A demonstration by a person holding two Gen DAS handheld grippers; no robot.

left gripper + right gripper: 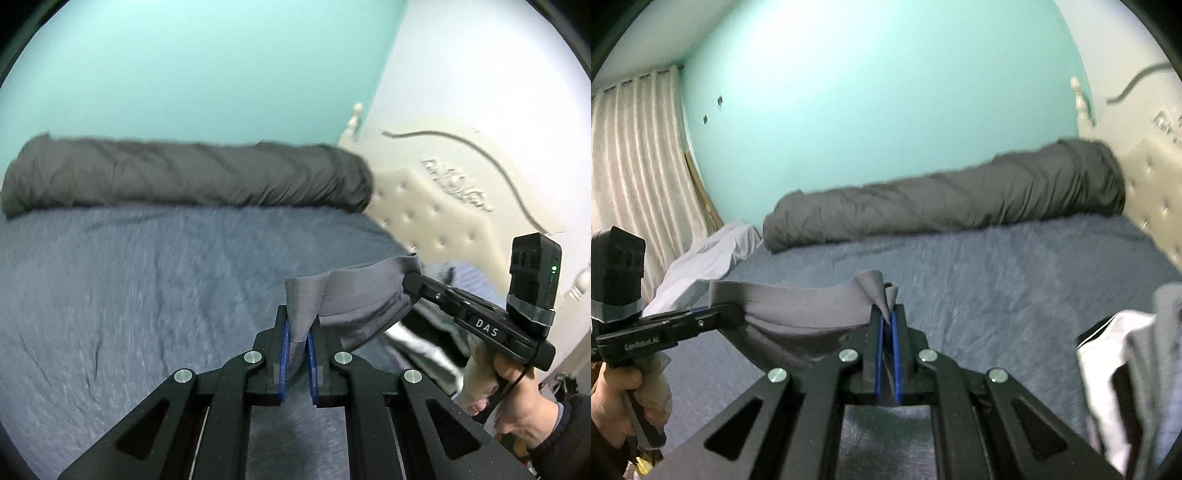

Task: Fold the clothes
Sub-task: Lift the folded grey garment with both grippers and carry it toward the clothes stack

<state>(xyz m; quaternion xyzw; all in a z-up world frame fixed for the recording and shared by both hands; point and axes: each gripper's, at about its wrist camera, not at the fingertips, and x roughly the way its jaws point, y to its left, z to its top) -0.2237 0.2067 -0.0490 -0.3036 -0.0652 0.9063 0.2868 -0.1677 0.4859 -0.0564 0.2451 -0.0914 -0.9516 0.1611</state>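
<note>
A grey garment (354,295) hangs in the air above the bed, stretched between both grippers by its ribbed band. My left gripper (298,325) is shut on one end of the band, cloth bunched between its blue pads. The right gripper (410,282) pinches the other end at the right of the left wrist view. In the right wrist view the right gripper (887,314) is shut on a fold of the garment (798,306), and the left gripper (733,314) holds its far end at the left. The lower part of the garment sags out of sight.
A blue-grey bedsheet (147,295) covers the bed. A rolled dark grey duvet (184,173) lies along the teal wall. A cream tufted headboard (436,218) stands at the right. Several clothes are piled (1126,369) at the bed's right edge. White cloth (709,254) and curtains (631,158) are at the left.
</note>
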